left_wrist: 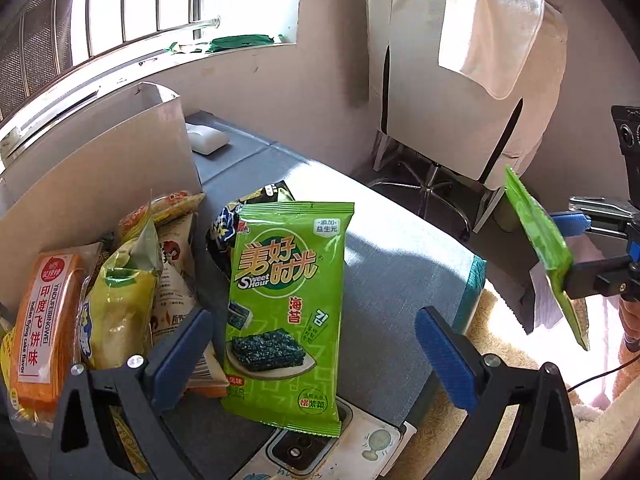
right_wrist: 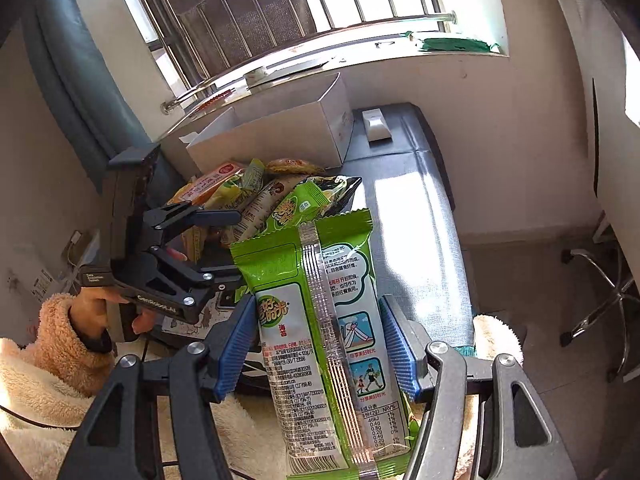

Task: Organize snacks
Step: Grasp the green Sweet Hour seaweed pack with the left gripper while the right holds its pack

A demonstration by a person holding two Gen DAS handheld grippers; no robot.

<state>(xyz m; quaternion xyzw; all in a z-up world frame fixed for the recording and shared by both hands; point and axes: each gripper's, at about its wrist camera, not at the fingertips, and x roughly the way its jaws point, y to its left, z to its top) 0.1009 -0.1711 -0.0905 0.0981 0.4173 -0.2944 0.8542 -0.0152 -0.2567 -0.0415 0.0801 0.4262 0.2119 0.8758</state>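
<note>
Early on, by the look of it. The right gripper (right_wrist: 318, 344) is clamped on one green seaweed pack (right_wrist: 320, 320), held in the air off the table's near edge. The left gripper (left_wrist: 316, 356) has jaws wide apart w/ nothing in them, aimed at a 2nd seaweed pack (left_wrist: 286, 312) propped against the snack pile (left_wrist: 120, 288) at the table's (left_wrist: 400, 264) near-left part. The white box (right_wrist: 280, 132) at the far-left corner looks empty inside, as far as shows. Pile is still unsorted, so most of the job is left.
</note>
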